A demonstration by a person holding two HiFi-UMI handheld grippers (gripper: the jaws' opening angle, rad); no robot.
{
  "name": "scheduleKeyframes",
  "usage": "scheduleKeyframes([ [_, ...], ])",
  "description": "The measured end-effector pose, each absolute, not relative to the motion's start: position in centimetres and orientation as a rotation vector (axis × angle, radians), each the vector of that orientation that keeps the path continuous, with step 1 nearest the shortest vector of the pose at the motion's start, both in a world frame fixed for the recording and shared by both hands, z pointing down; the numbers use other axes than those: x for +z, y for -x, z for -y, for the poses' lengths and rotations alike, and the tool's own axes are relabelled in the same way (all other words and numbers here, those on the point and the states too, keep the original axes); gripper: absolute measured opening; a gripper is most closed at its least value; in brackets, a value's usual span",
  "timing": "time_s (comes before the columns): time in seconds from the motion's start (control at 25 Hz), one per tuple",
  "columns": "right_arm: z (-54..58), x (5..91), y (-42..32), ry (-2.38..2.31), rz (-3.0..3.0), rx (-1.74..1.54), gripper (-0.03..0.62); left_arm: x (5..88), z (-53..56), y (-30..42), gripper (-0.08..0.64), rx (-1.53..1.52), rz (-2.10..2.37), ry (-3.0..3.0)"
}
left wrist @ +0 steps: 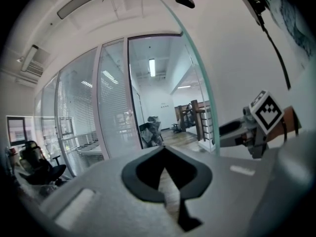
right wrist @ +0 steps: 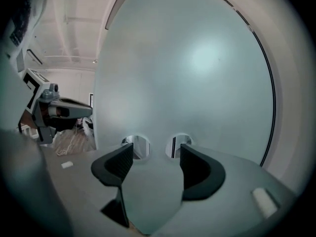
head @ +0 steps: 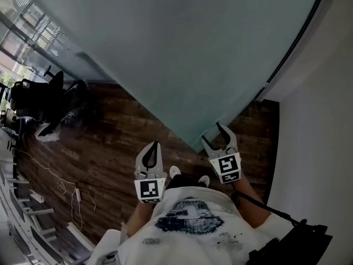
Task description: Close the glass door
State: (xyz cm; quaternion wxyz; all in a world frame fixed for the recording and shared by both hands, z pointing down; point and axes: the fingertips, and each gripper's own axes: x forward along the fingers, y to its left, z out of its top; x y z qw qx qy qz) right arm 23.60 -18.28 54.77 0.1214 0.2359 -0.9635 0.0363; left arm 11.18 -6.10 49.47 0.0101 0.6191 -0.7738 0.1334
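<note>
The glass door [head: 182,54] is a large frosted pane that fills the upper head view, its free edge [left wrist: 197,78] showing greenish in the left gripper view. My right gripper [head: 216,136] points at the pane's near lower corner, jaws open with nothing between them. In the right gripper view this gripper [right wrist: 155,154] faces the frosted pane [right wrist: 197,73] just below two round holes [right wrist: 135,145]. I cannot tell whether it touches the glass. My left gripper [head: 153,147] hangs to its left over the wood floor, shut and empty, with its jaws [left wrist: 164,149] pointing past the door's edge.
A white wall [head: 320,120] and a black door-frame strip [head: 292,43] stand at the right. Dark office chairs [head: 38,98] sit at far left, and a thin cable [head: 60,184] lies on the wood floor [head: 110,142]. Glass partitions with blinds [left wrist: 79,122] stand beyond.
</note>
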Motion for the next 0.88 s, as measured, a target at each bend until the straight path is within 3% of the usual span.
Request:
scheduleKeyframes([
  [0.24,18.9,54.7,-21.8,-0.671,2.812,0.071,0.291,49.1,5.1,-10.7,0.002,0.413,2.463,-1.900],
  [0.48,19.7,54.9,-20.5,-0.703,2.795,0.080,0.214,48.6,5.6,-10.1,0.002,0.421,2.463,-1.912],
  [0.76,20.3,54.8,-19.6,-0.727,2.794,0.076,0.211,48.1,7.9,-9.3,0.002,0.409,2.430,-1.968],
  [0.88,20.8,54.4,-19.1,-0.742,2.788,0.131,0.182,47.5,9.0,-9.2,0.002,0.394,2.418,-1.997],
])
